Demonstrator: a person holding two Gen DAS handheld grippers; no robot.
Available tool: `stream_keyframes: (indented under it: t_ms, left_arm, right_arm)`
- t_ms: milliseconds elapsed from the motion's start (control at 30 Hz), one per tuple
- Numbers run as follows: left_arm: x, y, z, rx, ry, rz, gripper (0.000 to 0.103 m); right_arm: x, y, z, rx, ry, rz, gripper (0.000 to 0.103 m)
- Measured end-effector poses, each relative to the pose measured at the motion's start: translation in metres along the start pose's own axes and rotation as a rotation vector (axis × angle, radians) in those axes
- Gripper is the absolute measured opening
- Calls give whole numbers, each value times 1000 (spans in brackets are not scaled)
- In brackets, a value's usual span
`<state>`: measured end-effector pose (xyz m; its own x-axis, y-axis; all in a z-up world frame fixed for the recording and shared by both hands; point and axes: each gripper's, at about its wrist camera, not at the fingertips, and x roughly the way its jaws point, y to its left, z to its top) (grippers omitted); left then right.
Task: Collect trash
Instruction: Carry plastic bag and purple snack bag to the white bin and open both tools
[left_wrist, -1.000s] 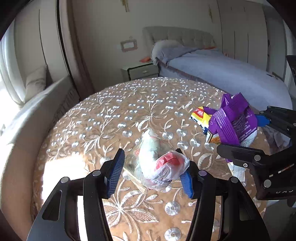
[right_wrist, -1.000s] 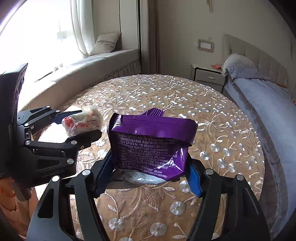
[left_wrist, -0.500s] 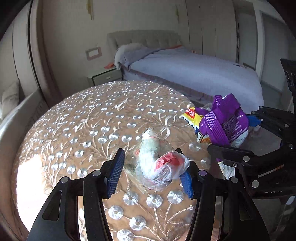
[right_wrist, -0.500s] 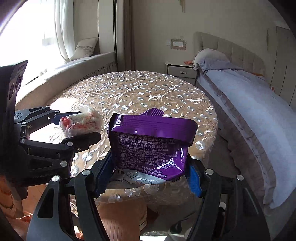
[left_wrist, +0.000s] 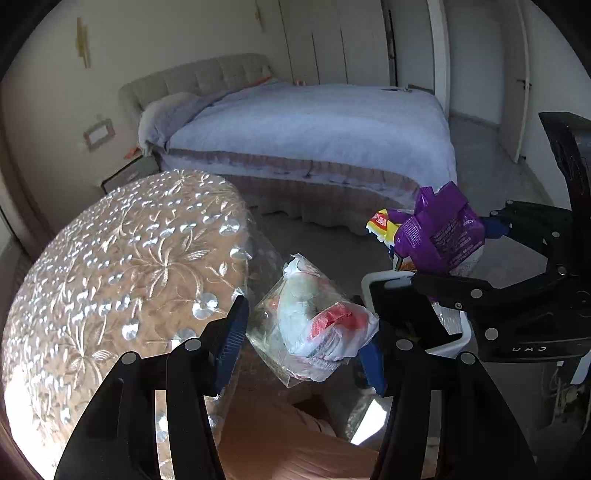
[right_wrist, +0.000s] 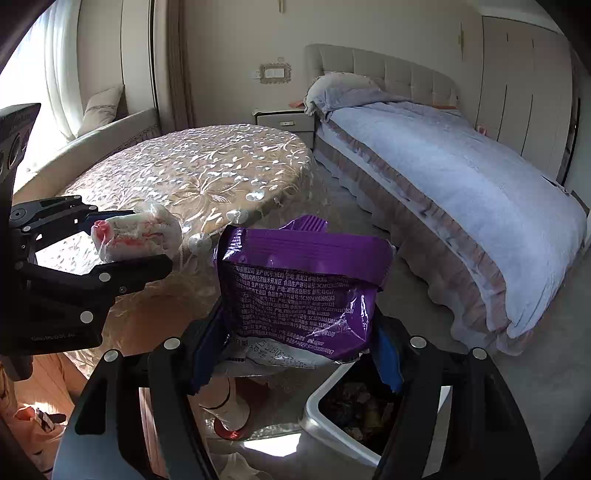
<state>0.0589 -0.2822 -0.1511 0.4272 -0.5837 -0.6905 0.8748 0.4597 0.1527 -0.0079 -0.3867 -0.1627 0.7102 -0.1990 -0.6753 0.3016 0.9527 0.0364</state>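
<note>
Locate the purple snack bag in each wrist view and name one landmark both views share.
Left wrist: purple snack bag at right of centre, held in the right gripper.
Right wrist: it fills the lower centre, above the white bin.
Shared landmark: the bed.

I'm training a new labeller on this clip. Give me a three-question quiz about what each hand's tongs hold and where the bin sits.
1. True or false: the left tongs are empty.
2. What do the right tongs grip? A) purple snack bag B) cup C) pillow
3. Fill in: the white bin sits on the ____ beside the round table.

Key: 1 false, they grip a clear plastic wrapper. 2 A, the purple snack bag. 3 floor.
</note>
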Motion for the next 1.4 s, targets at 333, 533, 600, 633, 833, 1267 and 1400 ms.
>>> stream_keyframes:
  t_ms: [333, 533, 600, 633, 833, 1267, 1400]
  left_arm:
    - [70, -64, 1, 152, 104, -118, 55]
    - [117, -93, 0, 218, 181, -154, 55]
    - [130, -100, 1, 224, 208, -176, 55]
    - [138, -102, 1, 225, 225, -184, 55]
    - [185, -119, -7, 281, 317, -236, 57]
    - [218, -144, -20, 352, 374, -337, 98]
    - [200, -138, -12, 352, 318, -284, 98]
  right_arm:
    - [12, -70, -45, 93, 98, -73, 70]
    - [30, -100, -66, 138, 152, -95, 70]
    - [37, -108, -74, 140, 172, -104, 70]
    - [43, -112, -77, 137, 185, -107, 70]
    - [72, -130, -102, 44, 263, -163, 70]
    - [89, -152, -136, -32, 399, -214, 98]
    - [73, -144, -128, -41, 335, -237, 98]
